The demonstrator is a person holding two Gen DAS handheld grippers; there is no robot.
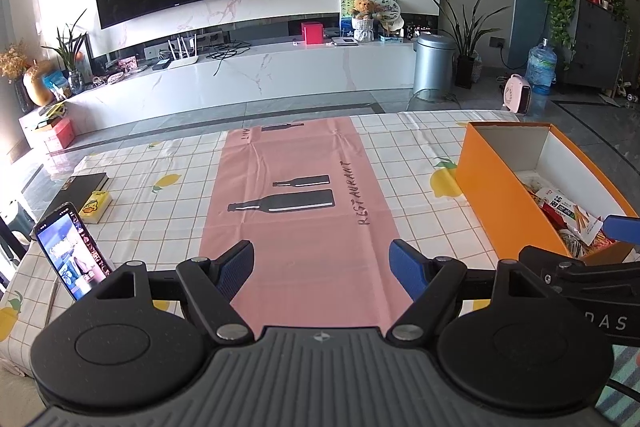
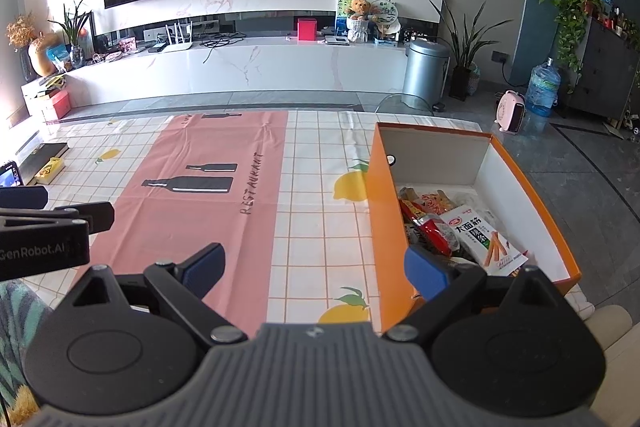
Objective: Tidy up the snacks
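An orange box (image 2: 384, 211) with a white inside stands on the right of the table and holds several snack packets, among them a white packet with green print (image 2: 486, 241) and red ones (image 2: 430, 233). The box also shows in the left wrist view (image 1: 496, 195). My left gripper (image 1: 324, 265) is open and empty above the pink mat (image 1: 296, 195). My right gripper (image 2: 320, 265) is open and empty, its right finger at the box's near left wall. Each gripper shows at the edge of the other's view.
A checked lemon-print cloth (image 2: 320, 163) covers the table. A phone (image 1: 72, 251) stands propped at the left, with a black book (image 1: 82, 189) and a yellow pack (image 1: 96, 207) behind it. A TV wall, bin and plants lie beyond the table.
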